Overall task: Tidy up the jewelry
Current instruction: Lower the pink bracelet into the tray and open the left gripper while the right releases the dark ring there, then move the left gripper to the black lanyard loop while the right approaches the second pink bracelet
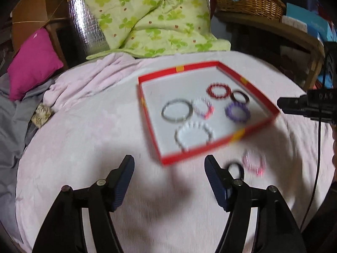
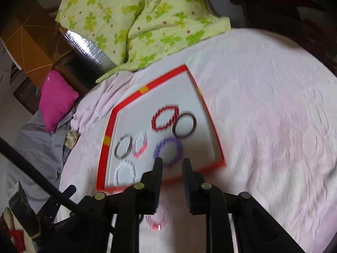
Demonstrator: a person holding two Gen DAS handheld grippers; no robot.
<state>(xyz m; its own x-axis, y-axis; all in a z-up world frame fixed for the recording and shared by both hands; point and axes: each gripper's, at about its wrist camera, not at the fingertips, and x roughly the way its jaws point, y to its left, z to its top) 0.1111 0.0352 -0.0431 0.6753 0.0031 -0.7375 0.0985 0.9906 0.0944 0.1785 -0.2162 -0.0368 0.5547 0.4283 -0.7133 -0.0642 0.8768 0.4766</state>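
On the pink bedspread [image 1: 84,147], a shallow red box [image 1: 189,158] with a white floor is laid flat, and six bracelets are seen inside it: a red beaded one [image 1: 219,90], a dark brown one [image 1: 240,97], a purple one [image 1: 237,112], a grey one [image 1: 177,113], a small pink-and-white one [image 1: 203,107] and a white beaded one [image 1: 194,135]. The sorting is judged to be mostly done. Two pieces are left outside the box, just beside its near edge: a pink beaded bracelet [image 1: 253,161] and a small black ring [image 1: 236,169].

The left gripper [image 1: 169,166] is held above the bedspread in front of the box, with its tongs spread wide apart and nothing between them. The right gripper [image 2: 172,169] is held over the near edge of the box, with its tongs drawn close but a narrow gap left between them; nothing is seen clamped there. In the right wrist view the pink beaded bracelet lies on the bedspread below the gripper body, partly covered by it.

Both views are smeared by motion blur, so bead detail and exact contact between neighbouring bracelets cannot be determined. The black ring is partly hidden behind the left gripper's right tong [image 1: 214,181] and is not found in the right wrist view. Whether further jewelry lies outside the frames cannot be told.
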